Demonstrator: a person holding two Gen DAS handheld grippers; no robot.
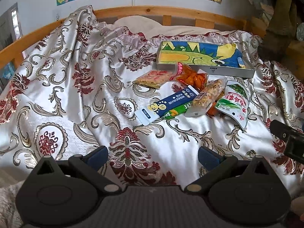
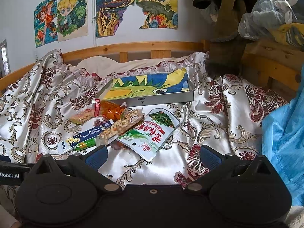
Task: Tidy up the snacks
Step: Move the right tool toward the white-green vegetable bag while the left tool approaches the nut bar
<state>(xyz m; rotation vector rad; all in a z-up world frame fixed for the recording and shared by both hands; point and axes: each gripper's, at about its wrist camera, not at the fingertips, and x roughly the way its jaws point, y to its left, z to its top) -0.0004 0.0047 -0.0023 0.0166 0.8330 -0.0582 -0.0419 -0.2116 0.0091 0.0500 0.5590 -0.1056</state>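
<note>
Left wrist: both grippers (image 1: 153,154) (image 2: 153,154) agape over satin bedspread (image 1: 66,98); drawings (image 2: 114,9) on wall.

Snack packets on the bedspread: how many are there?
At least 6: cracker pack, orange bag, blue stick, green packet beneath it, nut bar, green-white pouch. Something orange hides underneath.

I'm holding the left gripper (image 1: 153,154) with jaws spread wide, nothing between them, hovering over the patterned bedspread (image 1: 62,87). Snack pile lying ahead and slightly right: navy packet (image 1: 167,104), green-white pouch (image 1: 234,102), orange bag (image 1: 191,76). Shallow tray (image 1: 203,58) sitting just beyond them.
</note>
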